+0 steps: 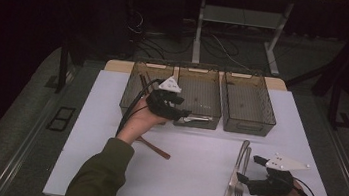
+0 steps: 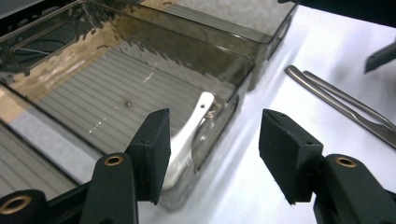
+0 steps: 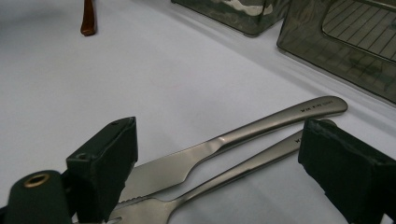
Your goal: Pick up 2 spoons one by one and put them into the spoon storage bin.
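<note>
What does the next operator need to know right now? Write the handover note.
Left gripper: open, empty, at the front edge of the middle bin.
Right gripper: open, low over the knife and fork, gripping neither.
Done: a white utensil lies in the middle bin, leaning on its front wall.
Left: the knife and fork lie side by side on the table by the right gripper; a brown-handled utensil lies near the left forearm. The right bin looks empty; the left bin holds dark sticks.
</note>
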Tool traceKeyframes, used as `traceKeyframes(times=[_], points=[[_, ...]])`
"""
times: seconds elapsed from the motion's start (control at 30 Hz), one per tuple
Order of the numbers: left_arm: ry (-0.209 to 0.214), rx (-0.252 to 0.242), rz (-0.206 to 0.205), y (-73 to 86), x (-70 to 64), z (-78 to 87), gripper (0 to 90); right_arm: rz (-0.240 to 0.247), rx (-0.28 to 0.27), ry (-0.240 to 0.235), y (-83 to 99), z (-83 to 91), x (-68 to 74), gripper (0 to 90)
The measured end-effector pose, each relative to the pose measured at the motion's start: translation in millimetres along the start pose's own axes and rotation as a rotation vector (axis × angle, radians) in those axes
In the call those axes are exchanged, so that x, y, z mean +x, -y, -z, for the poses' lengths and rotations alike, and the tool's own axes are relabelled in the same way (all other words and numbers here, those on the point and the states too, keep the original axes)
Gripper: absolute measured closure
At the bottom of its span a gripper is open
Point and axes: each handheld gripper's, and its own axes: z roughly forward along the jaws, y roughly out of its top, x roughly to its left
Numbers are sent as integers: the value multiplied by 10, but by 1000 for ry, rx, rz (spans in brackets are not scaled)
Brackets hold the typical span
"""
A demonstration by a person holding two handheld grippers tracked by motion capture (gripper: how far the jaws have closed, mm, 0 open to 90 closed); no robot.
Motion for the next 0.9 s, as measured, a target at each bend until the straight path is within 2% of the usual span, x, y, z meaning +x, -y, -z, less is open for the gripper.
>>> traceKeyframes(times=[0.13,0.37,0.47,0.7,0.9], points=[[-6,11,-4,126,-46,130,433,1,2,0,1,-2,1,117],[-61,36,11,447,-100,281,586,-2,6,0,2,-5,7,118],[-89,66,9,588,-70,340,665,-1,5,1,3,-8,5,118],[-120,111,68,866,62,389,820,-1,8,1,5,-12,3,117],[-149,189,107,1016,145,336,885,-2,7,3,7,-17,3,117]])
